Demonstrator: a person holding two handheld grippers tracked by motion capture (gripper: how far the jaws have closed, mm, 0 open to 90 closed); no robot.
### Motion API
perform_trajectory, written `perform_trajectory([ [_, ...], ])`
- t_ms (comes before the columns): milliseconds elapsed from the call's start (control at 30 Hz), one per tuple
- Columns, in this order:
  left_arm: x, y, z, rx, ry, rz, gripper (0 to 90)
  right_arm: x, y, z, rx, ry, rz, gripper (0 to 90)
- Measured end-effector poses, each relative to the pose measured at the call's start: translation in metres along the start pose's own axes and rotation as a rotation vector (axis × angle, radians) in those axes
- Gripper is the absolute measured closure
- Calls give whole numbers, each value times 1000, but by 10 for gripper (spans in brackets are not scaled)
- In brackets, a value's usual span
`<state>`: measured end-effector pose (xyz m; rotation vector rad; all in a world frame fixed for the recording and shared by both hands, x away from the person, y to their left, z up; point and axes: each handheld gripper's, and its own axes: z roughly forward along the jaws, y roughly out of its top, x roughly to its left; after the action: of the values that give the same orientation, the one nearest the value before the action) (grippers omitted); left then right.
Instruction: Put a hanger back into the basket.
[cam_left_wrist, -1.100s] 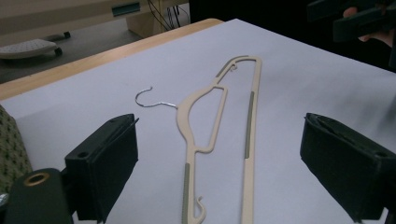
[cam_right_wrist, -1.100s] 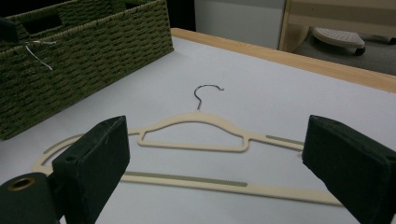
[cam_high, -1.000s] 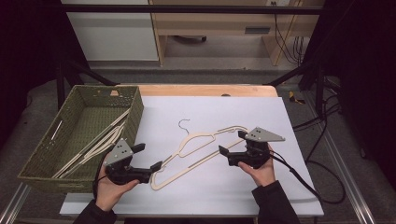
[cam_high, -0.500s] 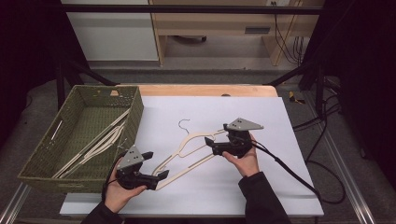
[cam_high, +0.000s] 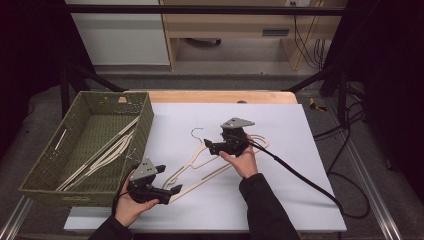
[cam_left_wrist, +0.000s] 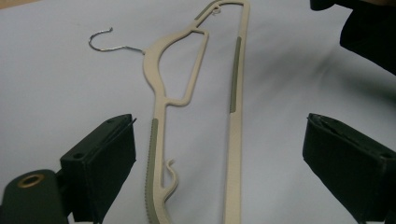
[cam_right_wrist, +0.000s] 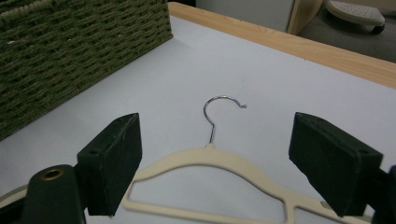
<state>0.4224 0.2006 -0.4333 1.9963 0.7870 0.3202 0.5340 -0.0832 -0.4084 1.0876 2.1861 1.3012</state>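
Note:
A cream plastic hanger (cam_high: 200, 179) with a metal hook (cam_high: 196, 133) lies flat on the white table (cam_high: 300, 150). My left gripper (cam_high: 172, 192) is open at the hanger's lower left end; in the left gripper view the hanger (cam_left_wrist: 156, 79) runs between its wide-apart jaws (cam_left_wrist: 224, 158). My right gripper (cam_high: 208, 147) is open just behind the hanger's neck. The right gripper view has the hook (cam_right_wrist: 219, 109) and neck (cam_right_wrist: 210, 156) centred between that gripper's (cam_right_wrist: 222, 161) jaws. Neither gripper holds anything.
A green woven basket (cam_high: 145, 120) stands at the table's left with several cream hangers (cam_high: 107, 152) inside; its wall (cam_right_wrist: 70, 46) is close ahead on the left. A wooden strip (cam_high: 220, 96) edges the far side. Black cable (cam_high: 300, 177) trails right.
My right gripper has moved left and forward to the hanger's neck. The left gripper has shifted right and nearer, to the hanger's lower end. The hanger lies where it was.

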Motion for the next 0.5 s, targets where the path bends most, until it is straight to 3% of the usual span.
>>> perform_trajectory([
  [500, 3, -5, 4, 13, 3, 5, 87, 0, 1, 56, 81, -8, 27, 259],
])
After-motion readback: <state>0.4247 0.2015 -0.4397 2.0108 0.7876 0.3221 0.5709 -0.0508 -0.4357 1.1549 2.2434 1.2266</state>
